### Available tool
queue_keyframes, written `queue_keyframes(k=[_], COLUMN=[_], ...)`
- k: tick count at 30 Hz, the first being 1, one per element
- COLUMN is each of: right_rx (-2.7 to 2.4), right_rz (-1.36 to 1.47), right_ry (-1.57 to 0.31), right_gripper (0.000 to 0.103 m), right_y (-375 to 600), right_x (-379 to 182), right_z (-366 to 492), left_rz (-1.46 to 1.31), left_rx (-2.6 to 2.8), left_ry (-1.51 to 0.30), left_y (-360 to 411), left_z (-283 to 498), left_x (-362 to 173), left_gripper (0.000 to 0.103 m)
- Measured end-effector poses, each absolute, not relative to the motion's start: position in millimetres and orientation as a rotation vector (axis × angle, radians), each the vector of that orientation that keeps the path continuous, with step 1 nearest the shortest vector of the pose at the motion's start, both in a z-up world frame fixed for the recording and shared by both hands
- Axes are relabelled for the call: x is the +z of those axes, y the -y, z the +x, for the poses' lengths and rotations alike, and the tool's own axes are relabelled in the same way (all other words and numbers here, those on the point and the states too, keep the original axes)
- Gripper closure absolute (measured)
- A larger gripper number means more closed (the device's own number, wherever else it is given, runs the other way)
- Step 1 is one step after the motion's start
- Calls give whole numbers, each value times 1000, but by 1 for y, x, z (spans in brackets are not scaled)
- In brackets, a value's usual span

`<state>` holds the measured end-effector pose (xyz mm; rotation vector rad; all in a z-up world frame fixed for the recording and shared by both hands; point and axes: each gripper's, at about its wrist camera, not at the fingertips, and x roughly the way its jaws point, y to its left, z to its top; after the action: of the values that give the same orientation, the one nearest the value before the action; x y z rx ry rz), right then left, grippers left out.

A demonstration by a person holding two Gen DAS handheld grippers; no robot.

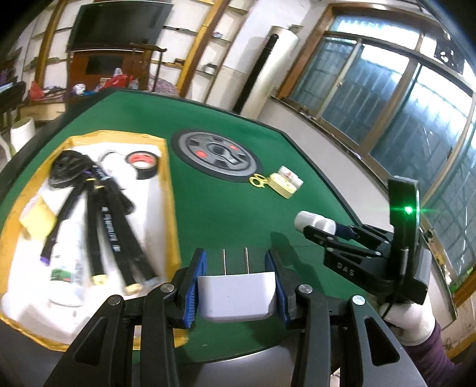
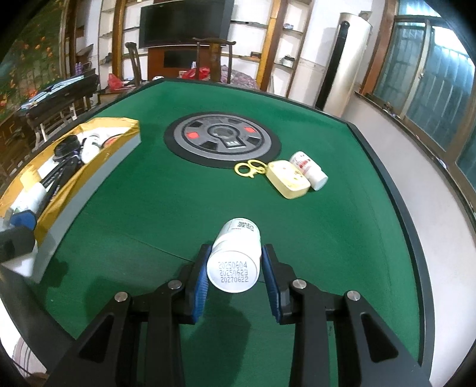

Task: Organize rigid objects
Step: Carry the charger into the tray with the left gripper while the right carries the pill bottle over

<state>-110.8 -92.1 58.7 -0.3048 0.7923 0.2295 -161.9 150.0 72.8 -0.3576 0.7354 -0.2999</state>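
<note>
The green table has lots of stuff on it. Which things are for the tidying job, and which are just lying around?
For the job:
- white plug in the left gripper
- white bottle in the right gripper
- yellow-edged box
- scissors, yellow case, small bottle

Just lying about:
- round grey disc
- TV, shelves

Open green felt (image 2: 166, 208) fills the frame's middle and lower right. Obstacles: the yellow-rimmed box (image 2: 89, 166) at left, and the scissors (image 2: 248, 168), yellow case (image 2: 287, 178) and white bottle (image 2: 309, 169) clustered right of centre.
</note>
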Motion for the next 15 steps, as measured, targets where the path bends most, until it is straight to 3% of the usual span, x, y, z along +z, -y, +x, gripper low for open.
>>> queue_keyframes(k=[15], right_rx=[367], right_rz=[-326], right_ry=[-760], right_gripper=[70], right_y=[35], right_x=[75], right_z=[-121], left_rz=[-445], left_rx=[-159], left_ry=[-690], left_y=[-229], left_z=[-184], left_x=[71], left_gripper=[60])
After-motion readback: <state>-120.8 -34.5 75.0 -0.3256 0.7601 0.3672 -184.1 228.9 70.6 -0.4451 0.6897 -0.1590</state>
